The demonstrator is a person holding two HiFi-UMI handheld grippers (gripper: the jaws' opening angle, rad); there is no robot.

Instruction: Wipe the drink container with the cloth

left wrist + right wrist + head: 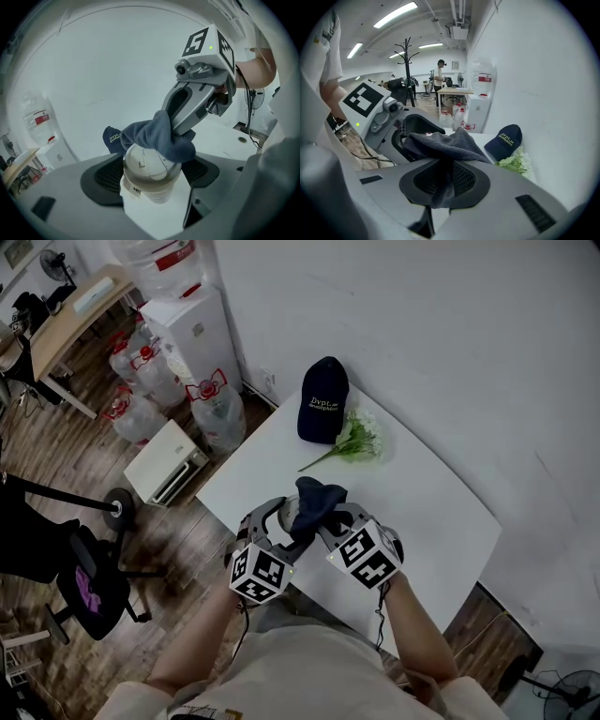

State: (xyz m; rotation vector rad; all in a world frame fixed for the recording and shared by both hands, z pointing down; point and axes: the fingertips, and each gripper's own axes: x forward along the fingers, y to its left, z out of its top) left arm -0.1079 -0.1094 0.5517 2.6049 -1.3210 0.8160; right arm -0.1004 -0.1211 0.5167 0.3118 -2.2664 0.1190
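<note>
The clear plastic drink cup [145,165] stands roughly upright, its long axis crosswise to the jaws and its domed lid uppermost (a white label shows on its side). It is clamped in the left gripper [154,177] over the near edge of the white table [427,493]. The right gripper [446,180] is closed on a dark blue-grey cloth [157,136], which drapes over the lid.

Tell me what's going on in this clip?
A person works over a white table with a gripper in each hand. The left gripper is shut on the drink container, a clear cup with a domed lid. The right gripper is shut on the dark blue cloth, which lies against the top of the lid. A navy cap and a flower sprig sit at the table's far side.
</note>
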